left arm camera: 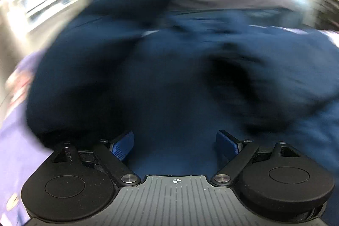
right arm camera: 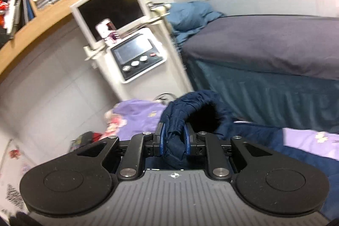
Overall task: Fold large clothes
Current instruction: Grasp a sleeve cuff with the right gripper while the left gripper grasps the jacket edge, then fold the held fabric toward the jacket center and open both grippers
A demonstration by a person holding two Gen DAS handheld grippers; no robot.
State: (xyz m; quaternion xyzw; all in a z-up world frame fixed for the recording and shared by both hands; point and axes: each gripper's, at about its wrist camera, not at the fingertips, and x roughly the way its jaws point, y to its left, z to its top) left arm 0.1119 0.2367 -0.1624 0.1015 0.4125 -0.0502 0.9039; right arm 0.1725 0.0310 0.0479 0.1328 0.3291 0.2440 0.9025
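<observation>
My right gripper (right arm camera: 174,139) is clamped on a bunched fold of the navy garment (right arm camera: 197,111), the cloth squeezed between the two blue pads (right arm camera: 162,139) and lifted into a hump just beyond them. My left gripper (left arm camera: 175,142) stands spread wide, its blue pads (left arm camera: 124,144) well apart, with navy cloth (left arm camera: 165,77) filling the view ahead and under them; that picture is blurred, and I cannot tell whether the pads touch the fabric.

The rest of the navy garment trails down from my right gripper onto a lilac sheet (right arm camera: 139,115) printed with small flowers, which lies on both sides of it. Just past the garment's hump stands a bed with a grey cover (right arm camera: 264,43) and a teal skirt (right arm camera: 264,99). A crumpled blue blanket (right arm camera: 190,16) sits at the bed's far end. Left of the garment, farther back, is a white machine with a dark screen (right arm camera: 112,7) and a button panel (right arm camera: 137,56). Above that, a wooden shelf (right arm camera: 53,7) holds books and clutter.
</observation>
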